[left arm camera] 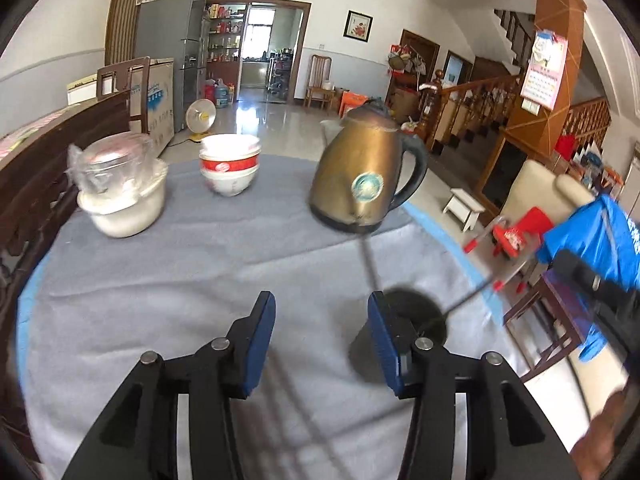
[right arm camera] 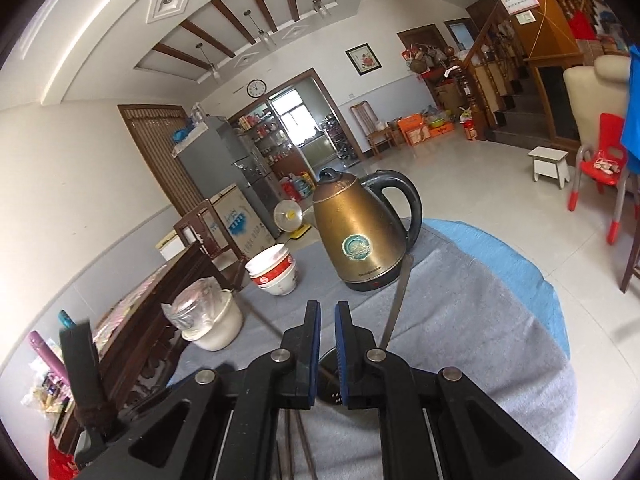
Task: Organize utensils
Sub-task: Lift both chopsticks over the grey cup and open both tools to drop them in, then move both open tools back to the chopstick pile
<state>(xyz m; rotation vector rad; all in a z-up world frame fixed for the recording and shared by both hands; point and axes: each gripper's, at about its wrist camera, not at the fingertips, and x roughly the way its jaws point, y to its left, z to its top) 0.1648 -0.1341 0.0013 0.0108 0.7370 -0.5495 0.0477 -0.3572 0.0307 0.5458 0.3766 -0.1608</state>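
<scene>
A dark perforated utensil holder [left arm camera: 420,312] stands on the grey cloth, just behind the right finger of my left gripper [left arm camera: 320,298]. That gripper is open with nothing between its blue pads. Two thin metal handles [left arm camera: 370,264] stick up out of the holder. Blurred thin sticks [left arm camera: 296,408] lie on the cloth under the left gripper. In the right wrist view my right gripper [right arm camera: 328,308] hovers over the holder [right arm camera: 329,376]. Its pads are almost together and I see nothing between them. A flat metal handle [right arm camera: 398,300] rises beside its right finger, and thin sticks [right arm camera: 300,440] show beneath it.
A brass-coloured kettle [left arm camera: 360,176] stands behind the holder. A stack of bowls [left arm camera: 230,164] and a white pot topped with a wrapped glass [left arm camera: 124,196] sit at the far left. The round table's edge [left arm camera: 452,248] curves close on the right. Dark wooden furniture [left arm camera: 40,168] borders the left.
</scene>
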